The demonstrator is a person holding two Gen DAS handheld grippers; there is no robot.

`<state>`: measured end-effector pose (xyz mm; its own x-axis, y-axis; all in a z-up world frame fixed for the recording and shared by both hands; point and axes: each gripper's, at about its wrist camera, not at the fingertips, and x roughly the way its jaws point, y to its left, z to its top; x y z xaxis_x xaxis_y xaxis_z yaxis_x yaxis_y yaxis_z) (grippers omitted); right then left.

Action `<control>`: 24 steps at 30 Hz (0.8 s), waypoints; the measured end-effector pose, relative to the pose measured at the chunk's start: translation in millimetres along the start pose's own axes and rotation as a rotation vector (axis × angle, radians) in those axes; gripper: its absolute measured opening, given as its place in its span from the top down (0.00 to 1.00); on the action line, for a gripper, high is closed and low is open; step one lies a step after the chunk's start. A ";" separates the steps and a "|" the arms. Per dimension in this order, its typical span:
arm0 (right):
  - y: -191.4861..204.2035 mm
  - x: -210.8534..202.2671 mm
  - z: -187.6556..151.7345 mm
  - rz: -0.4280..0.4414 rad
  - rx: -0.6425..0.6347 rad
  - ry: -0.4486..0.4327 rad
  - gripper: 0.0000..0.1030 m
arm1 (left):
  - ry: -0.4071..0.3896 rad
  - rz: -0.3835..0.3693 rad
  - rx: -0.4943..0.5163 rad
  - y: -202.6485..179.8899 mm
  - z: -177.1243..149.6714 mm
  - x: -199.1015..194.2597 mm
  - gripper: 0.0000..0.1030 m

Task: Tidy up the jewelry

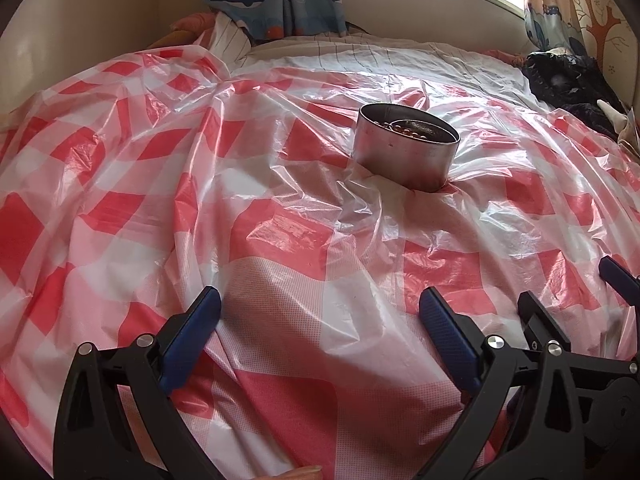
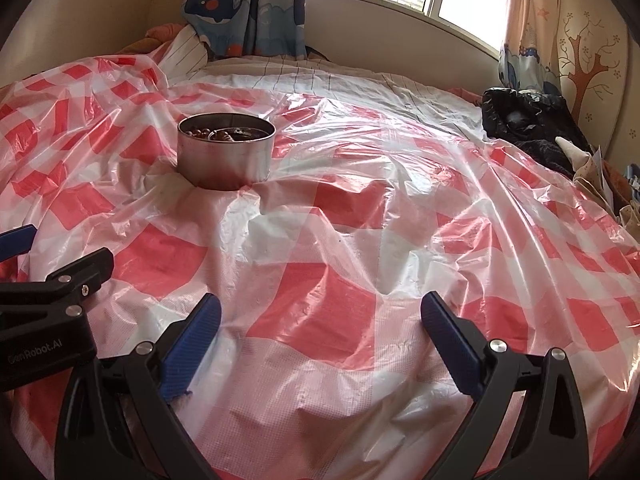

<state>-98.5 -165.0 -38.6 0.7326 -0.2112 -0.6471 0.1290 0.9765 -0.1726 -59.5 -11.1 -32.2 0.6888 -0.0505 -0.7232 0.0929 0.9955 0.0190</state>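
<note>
A round metal tin [image 1: 405, 148] stands on the red-and-white checked plastic sheet [image 1: 280, 240] that covers the bed. Brown beaded jewelry [image 1: 412, 130] lies inside it. The tin also shows in the right wrist view [image 2: 226, 152], with the beads [image 2: 212, 134] in it. My left gripper [image 1: 320, 312] is open and empty, low over the sheet, well short of the tin. My right gripper [image 2: 320, 312] is open and empty, beside the left one, with the tin ahead to its left. The right gripper's fingers [image 1: 540, 316] show at the right of the left wrist view.
A black garment [image 2: 528, 128] and some papers lie at the bed's right edge. Whale-print curtains [image 2: 244, 8] hang under the window at the back. A striped sheet [image 2: 320, 72] shows beyond the plastic. The wall runs along the left.
</note>
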 end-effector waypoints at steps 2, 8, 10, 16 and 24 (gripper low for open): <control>0.5 0.6 0.4 -0.001 -0.001 0.003 0.07 | -0.001 -0.003 -0.003 0.5 -0.5 0.4 0.07; 0.6 0.6 0.5 -0.001 -0.001 0.002 0.07 | 0.001 -0.006 -0.004 1.2 -0.6 1.3 0.07; 0.5 0.6 0.6 -0.001 -0.001 0.002 0.07 | 0.002 -0.006 -0.004 1.1 -0.7 1.5 0.07; 0.6 0.6 0.4 -0.003 -0.003 0.001 0.07 | 0.008 -0.003 -0.003 -0.7 -0.9 2.2 0.07; 1.0 0.5 0.6 -0.006 -0.007 -0.001 0.07 | 0.010 -0.002 -0.003 -1.0 -0.7 3.0 0.07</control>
<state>-97.6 -164.1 -38.7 0.7326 -0.2169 -0.6452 0.1287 0.9749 -0.1817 -58.1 -12.1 -34.9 0.6816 -0.0513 -0.7299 0.0921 0.9956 0.0160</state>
